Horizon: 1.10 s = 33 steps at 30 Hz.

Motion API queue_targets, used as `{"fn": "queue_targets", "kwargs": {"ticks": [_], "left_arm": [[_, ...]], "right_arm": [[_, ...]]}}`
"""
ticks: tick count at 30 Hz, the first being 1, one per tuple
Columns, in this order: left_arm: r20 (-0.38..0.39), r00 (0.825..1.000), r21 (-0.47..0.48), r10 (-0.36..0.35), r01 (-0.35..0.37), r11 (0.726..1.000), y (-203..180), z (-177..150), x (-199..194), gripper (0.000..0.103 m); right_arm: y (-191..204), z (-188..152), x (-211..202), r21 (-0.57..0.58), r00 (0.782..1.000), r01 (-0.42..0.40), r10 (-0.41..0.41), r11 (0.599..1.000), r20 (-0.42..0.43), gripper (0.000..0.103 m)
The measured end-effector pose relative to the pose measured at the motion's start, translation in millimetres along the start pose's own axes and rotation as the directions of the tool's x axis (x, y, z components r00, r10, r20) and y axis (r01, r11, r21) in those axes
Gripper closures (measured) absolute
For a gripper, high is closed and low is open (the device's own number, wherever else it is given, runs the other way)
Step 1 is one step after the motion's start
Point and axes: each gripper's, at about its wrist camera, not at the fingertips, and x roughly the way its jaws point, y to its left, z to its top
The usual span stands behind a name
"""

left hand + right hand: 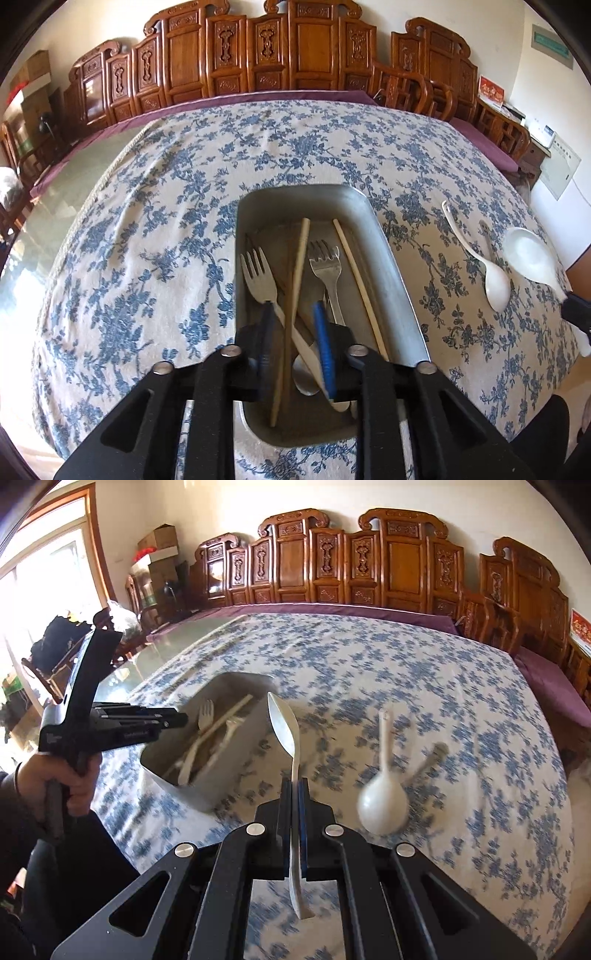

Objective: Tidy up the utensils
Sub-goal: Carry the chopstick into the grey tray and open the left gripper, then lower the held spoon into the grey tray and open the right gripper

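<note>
A metal tray (391,254) on the floral tablecloth holds two forks (258,273), chopsticks (299,266) and other utensils. My left gripper (295,317) hovers open over the tray's near end, with nothing between its fingers. My right gripper (294,794) is shut on a white spoon (284,720), held upright above the cloth just right of the tray (236,760). That spoon also shows at the right edge of the left wrist view (532,254). A second white spoon (384,805) and a metal utensil (428,757) lie on the cloth to the right.
Carved wooden chairs (369,561) line the table's far side. Bare glass tabletop (55,206) lies left of the cloth. The left gripper (110,723) and the hand holding it are beside the tray's left side.
</note>
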Motion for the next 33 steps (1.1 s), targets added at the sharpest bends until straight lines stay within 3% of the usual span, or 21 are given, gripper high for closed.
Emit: {"fn": "queue_targets", "kwargs": {"ticks": [15,21,33], "left_arm": [[0.054,0.998,0.001,0.017,-0.018,1.0,43,-2,-52,0.073],[0.046,0.999,-0.022,0.028,-0.027,0.999,63,-11,-52,0.071],[0.021,0.999,-0.07,0.037,-0.036,0.997,90,-25,-42,0.056]], "right_arm": [[63,42,63,-0.014,0.996,-0.078,0.078,0.997,-0.035,0.099],[75,49,85,0.0,0.994,-0.083,0.083,0.997,-0.065,0.099],[89,61,125,0.022,0.99,-0.077,0.079,0.997,-0.118,0.099]]}}
